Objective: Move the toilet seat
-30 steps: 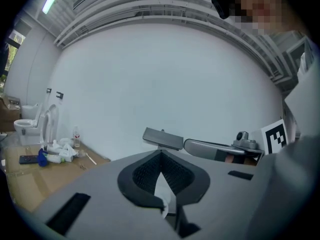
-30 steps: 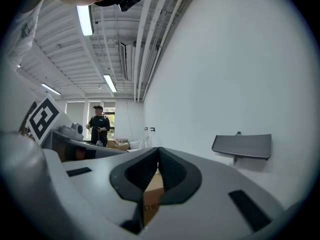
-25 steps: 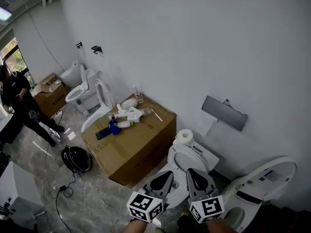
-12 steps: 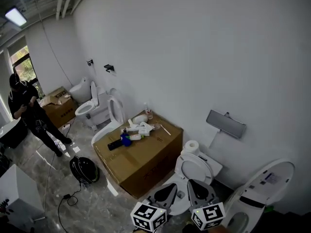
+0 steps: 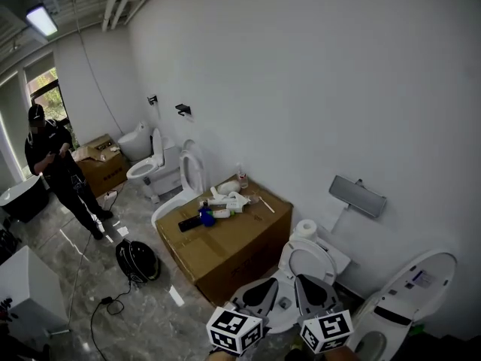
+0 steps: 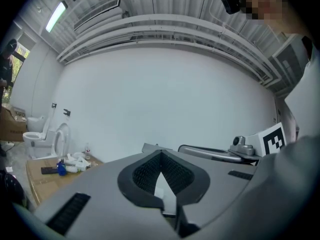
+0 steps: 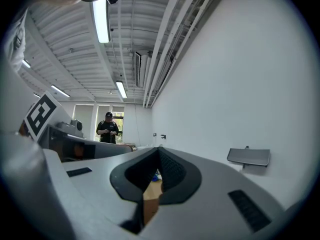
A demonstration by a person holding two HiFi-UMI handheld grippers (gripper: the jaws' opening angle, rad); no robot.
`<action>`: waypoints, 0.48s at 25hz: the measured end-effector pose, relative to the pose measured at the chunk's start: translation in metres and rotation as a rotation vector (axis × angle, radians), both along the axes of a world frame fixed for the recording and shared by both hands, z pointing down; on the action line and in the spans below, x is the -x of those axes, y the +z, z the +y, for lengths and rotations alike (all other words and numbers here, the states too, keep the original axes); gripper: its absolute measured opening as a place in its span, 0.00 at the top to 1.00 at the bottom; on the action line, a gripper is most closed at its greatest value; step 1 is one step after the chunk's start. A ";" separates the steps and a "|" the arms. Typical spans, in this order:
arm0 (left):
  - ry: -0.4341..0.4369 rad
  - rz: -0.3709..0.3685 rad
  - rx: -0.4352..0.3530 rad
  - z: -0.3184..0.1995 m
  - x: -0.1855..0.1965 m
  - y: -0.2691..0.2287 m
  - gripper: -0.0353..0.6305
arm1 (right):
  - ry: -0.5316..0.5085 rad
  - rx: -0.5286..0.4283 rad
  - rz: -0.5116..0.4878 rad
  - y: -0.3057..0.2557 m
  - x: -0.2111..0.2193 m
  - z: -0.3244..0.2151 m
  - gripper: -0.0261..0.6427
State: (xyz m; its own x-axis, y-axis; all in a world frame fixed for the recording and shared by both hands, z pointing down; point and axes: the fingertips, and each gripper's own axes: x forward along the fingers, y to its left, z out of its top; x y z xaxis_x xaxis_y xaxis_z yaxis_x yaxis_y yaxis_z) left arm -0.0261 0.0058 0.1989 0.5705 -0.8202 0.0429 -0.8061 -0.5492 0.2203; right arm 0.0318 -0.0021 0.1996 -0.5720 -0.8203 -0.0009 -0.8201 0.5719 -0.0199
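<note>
Left claw [image 5: 254, 293] is pinched together, empty. Right claw [image 5: 311, 292] is the same, nothing in it. Both hover just short of the toilet seat [image 5: 307, 260], which lies flat on its bowl. Seat untouched, so by my reckoning the reach, grip and move are all left.

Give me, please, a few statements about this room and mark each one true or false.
1. The left gripper and the right gripper are both shut and empty. True.
2. A paper roll sits on the tank of the near toilet. True.
3. The box has a bare top. False: bottles and other small things lie on it.
4. The person stands at the far right. False: the person stands at the left, by the window.
5. The right toilet has its lid raised. True.
</note>
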 end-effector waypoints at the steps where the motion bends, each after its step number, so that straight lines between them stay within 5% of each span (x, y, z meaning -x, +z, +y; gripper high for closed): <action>1: -0.005 0.000 -0.004 0.002 0.003 -0.001 0.93 | -0.003 -0.002 -0.001 -0.001 0.002 0.002 0.94; 12: -0.042 -0.003 -0.016 0.014 0.027 -0.003 0.93 | -0.046 -0.011 0.000 -0.002 0.030 0.013 0.94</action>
